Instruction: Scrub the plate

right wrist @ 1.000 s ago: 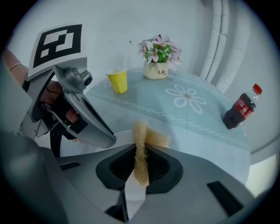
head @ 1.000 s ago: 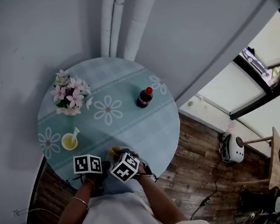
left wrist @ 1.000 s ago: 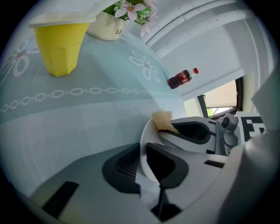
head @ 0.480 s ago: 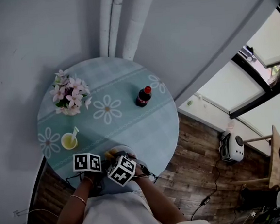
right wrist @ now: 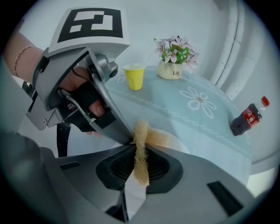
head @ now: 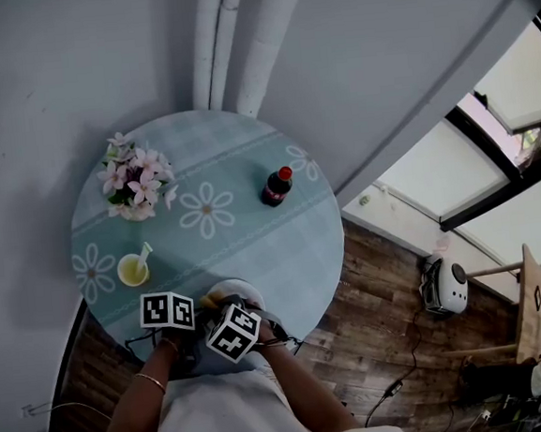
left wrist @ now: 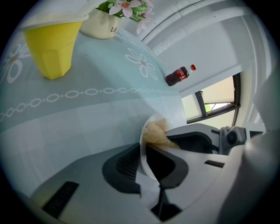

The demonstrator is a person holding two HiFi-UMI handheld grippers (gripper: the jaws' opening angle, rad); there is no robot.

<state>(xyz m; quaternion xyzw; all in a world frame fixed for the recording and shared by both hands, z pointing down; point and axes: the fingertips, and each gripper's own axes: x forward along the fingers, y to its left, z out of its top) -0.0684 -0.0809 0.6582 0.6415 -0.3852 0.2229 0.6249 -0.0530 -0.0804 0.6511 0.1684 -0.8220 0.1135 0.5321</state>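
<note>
A small white plate [left wrist: 141, 162] stands on edge over the near rim of the table, and my left gripper [left wrist: 143, 149] is shut on its rim. In the head view the plate [head: 237, 288] shows just beyond the two marker cubes. My right gripper [right wrist: 141, 154] is shut on a tan fibrous scrubber [right wrist: 141, 159]. The scrubber [left wrist: 155, 133] presses against the plate's face [right wrist: 177, 142]. From the head both grippers sit close together, the left gripper [head: 167, 312] beside the right gripper [head: 232, 333].
On the round table with its teal flowered cloth [head: 253, 231] stand a yellow cup [head: 133, 268], a pot of pink flowers [head: 136, 186] and a dark cola bottle [head: 275, 186]. Grey pipes [head: 236, 35] run up the wall behind. Wooden floor [head: 382, 304] lies to the right.
My right gripper has slid a little down and left, toward the person, dragging the scrubber across the plate. More of the plate shows beyond it. The left gripper has barely moved.
</note>
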